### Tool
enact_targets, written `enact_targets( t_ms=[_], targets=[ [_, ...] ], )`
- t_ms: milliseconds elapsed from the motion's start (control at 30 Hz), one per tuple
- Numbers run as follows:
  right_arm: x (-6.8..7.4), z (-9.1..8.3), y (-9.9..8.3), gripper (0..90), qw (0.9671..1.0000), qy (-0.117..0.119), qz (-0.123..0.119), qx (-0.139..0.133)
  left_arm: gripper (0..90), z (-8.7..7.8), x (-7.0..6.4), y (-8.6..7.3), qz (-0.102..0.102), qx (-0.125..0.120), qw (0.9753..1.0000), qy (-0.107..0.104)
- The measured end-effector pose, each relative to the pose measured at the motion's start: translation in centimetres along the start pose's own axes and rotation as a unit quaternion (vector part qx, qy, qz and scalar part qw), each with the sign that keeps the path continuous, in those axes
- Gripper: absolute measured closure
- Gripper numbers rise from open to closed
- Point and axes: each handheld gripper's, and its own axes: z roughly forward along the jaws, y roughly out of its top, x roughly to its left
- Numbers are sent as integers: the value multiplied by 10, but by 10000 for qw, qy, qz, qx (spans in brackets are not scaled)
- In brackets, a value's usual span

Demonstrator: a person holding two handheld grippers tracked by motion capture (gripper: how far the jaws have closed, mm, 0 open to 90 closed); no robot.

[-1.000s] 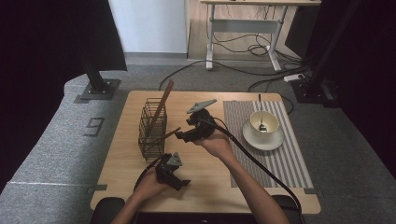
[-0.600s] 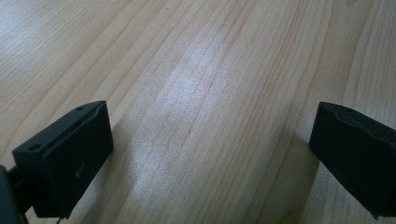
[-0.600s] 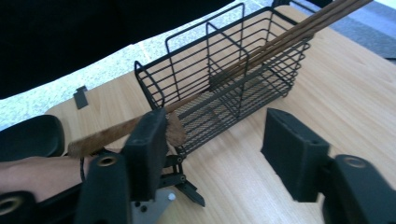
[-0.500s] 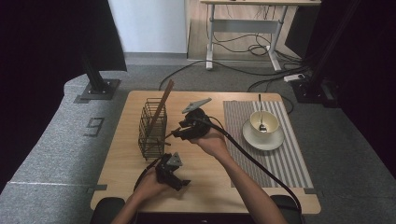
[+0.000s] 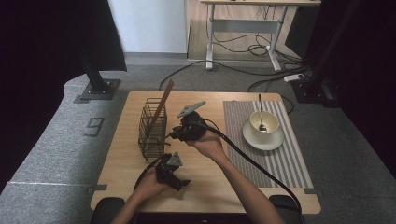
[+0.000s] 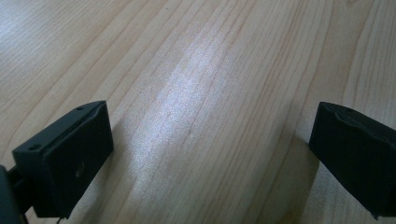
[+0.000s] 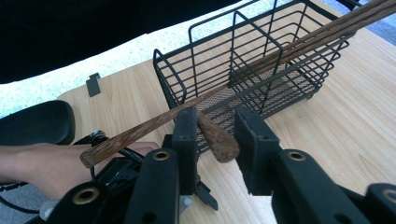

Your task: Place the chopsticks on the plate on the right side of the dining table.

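Observation:
A black wire basket [image 5: 152,128] [image 7: 261,70] stands on the left half of the wooden table [image 5: 210,186]. Two brown wooden chopsticks [image 5: 162,105] [image 7: 299,44] slant across it. My right gripper [image 5: 170,136] [image 7: 215,135] is just right of the basket, its jaws closed on the thick end of one chopstick. The second chopstick's end [image 7: 93,156] hangs free to the left of the jaws. My left gripper [image 5: 170,171] [image 6: 210,154] rests low near the table's front edge, open, with bare wood between its fingers.
On a striped mat [image 5: 285,158] at the right stands a cream bowl [image 5: 264,123] on a saucer, with a spoon in it. A black cable [image 5: 252,163] trails from the right gripper along the forearm. Bare wood lies between the basket and the mat.
My right gripper has shifted a little to the left, closer to the basket, with the chopstick end still between its jaws. The left gripper has stayed put.

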Motion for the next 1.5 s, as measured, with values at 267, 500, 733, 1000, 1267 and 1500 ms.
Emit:
enact_targets(
  t_ms=[267,500,733,1000,1267,1500],
  targets=[
    [2,1,0,804,9999,44,-122,-13,0,0,0,0,-1,-1,10000,-1],
    [5,-4,2,827,9995,-5,-322,-2,0,0,0,0,-1,-1,10000,-1],
    [5,-15,6,828,9994,-42,-347,3,0,0,0,0,-2,-1,10000,0],
    [4,-28,10,829,9992,-89,-383,-31,0,0,0,0,-1,2,10000,2],
    [2,-42,13,828,9991,-142,-387,-28,0,0,0,0,1,0,10000,5],
    [1,-57,16,829,9990,-226,-371,-106,0,0,0,0,0,2,10000,6]
  ],
)
